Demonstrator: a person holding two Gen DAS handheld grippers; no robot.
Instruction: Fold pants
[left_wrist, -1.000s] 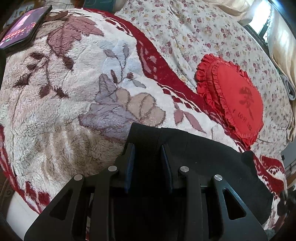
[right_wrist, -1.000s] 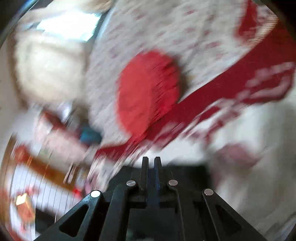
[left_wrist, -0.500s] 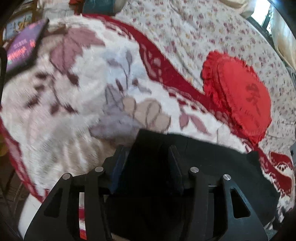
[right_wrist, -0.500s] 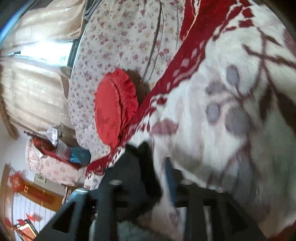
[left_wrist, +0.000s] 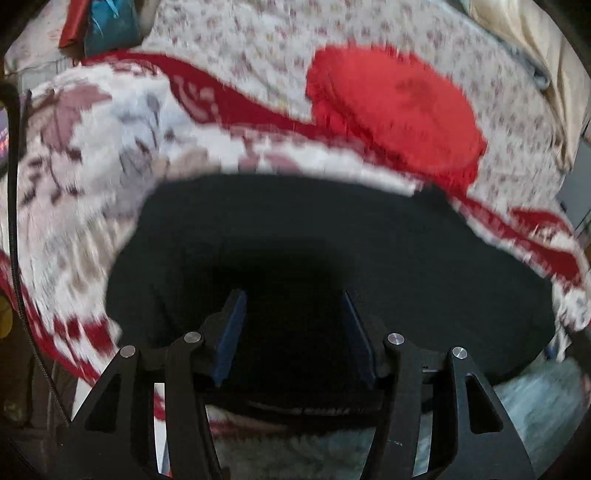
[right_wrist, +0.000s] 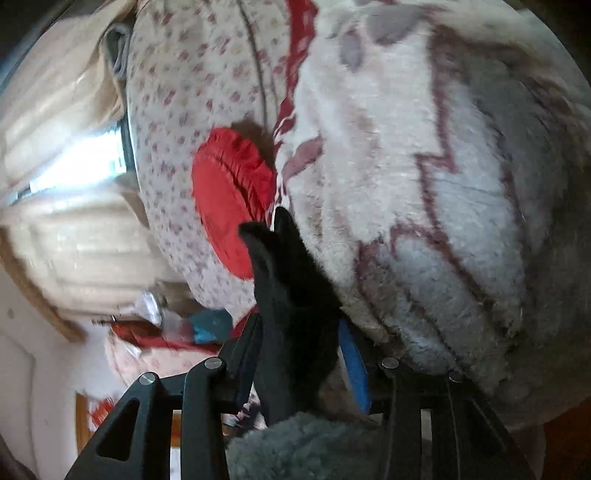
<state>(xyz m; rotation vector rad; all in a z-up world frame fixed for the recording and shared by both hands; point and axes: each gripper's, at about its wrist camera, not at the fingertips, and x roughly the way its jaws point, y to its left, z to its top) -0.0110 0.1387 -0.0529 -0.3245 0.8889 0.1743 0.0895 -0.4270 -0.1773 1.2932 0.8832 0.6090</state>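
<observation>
Pants (left_wrist: 332, 236) are lying dark and flat on the fleece blanket (left_wrist: 110, 155), and my left gripper (left_wrist: 295, 325) is hovering just over them, jaws spread wide, pinching nothing. My right gripper (right_wrist: 301, 354) is tipped sideways along the blanket's edge; a black fold of the pants (right_wrist: 291, 295) is standing between its parted fingers, though whether they are pinching it is unclear. Beyond, a red cushion (left_wrist: 395, 110) is resting on the flowered sheet (left_wrist: 258, 48).

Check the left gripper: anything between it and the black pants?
Nothing visible. The left gripper is open directly over the black pants, which lie on the fleece blanket, with dark fabric filling the gap between its fingers. The red cushion sits beyond the pants, out of the way. The view is motion-blurred.
</observation>
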